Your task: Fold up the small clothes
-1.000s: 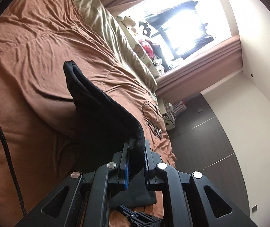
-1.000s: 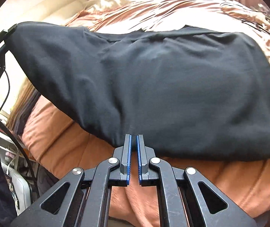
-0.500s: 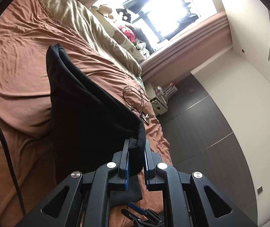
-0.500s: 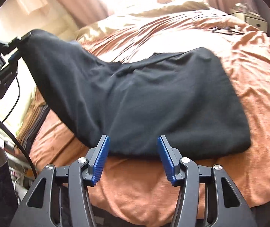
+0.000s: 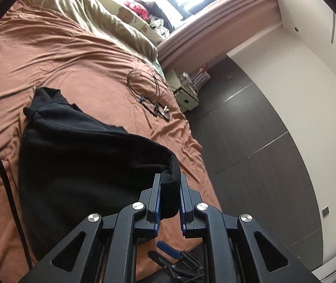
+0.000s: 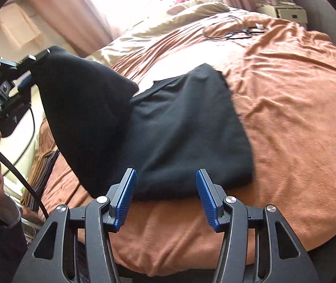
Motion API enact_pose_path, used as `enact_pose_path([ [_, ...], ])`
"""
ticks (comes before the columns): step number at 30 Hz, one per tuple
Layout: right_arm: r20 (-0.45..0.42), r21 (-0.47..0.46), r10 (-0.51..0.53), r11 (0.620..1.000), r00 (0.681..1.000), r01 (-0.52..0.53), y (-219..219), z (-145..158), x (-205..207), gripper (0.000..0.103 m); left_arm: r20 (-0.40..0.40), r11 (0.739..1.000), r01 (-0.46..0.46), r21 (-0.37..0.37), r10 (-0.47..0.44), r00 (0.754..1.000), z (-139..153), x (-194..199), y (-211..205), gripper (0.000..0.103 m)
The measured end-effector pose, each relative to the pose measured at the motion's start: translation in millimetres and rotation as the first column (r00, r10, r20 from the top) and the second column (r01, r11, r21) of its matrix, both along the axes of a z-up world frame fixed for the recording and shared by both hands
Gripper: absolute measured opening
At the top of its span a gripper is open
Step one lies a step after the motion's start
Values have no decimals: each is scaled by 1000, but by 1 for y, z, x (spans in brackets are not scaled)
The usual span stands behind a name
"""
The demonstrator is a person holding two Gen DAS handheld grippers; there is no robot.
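Black garment [image 6: 186, 127] is lying mostly on the bedspread [image 6: 297, 108] ahead of the gaping, empty right tongs [image 6: 165, 195], one corner clamped in the left tongs [image 5: 169, 194], risking bunching if that thick hem slips.

Garment [image 6: 179, 136] on bed [image 6: 297, 118], cable [image 5: 144, 87] behind

The left wrist camera rides low over the bed [image 5: 78, 47], close behind the lifted black garment [image 5: 85, 160], facing along the mattress toward the pillows [image 5: 111, 16] and window. The right wrist camera looks from the bed's [image 6: 297, 108] near edge across it, tilted down. Both views share the garment [image 6: 186, 136], the pillows [image 6: 191, 11] and the coiled cable [image 5: 144, 87].
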State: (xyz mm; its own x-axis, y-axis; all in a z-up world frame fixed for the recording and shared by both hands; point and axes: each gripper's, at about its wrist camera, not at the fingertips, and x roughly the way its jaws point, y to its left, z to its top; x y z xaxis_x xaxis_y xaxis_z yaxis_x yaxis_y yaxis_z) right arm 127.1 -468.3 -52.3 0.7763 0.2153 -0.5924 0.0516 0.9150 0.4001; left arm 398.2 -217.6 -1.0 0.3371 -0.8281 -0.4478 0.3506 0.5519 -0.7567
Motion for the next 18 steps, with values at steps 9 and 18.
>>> enact_pose_path([
  [9,-42,50,-17,999,999,20,-23,-18,-5,51,-84,994,76,72,-70,994,-52,-12,-42,19],
  [18,-50,-7,26,1000,998,-26,-17,-12,27,51,-96,984,-40,172,57,994,-72,-10,7,19],
])
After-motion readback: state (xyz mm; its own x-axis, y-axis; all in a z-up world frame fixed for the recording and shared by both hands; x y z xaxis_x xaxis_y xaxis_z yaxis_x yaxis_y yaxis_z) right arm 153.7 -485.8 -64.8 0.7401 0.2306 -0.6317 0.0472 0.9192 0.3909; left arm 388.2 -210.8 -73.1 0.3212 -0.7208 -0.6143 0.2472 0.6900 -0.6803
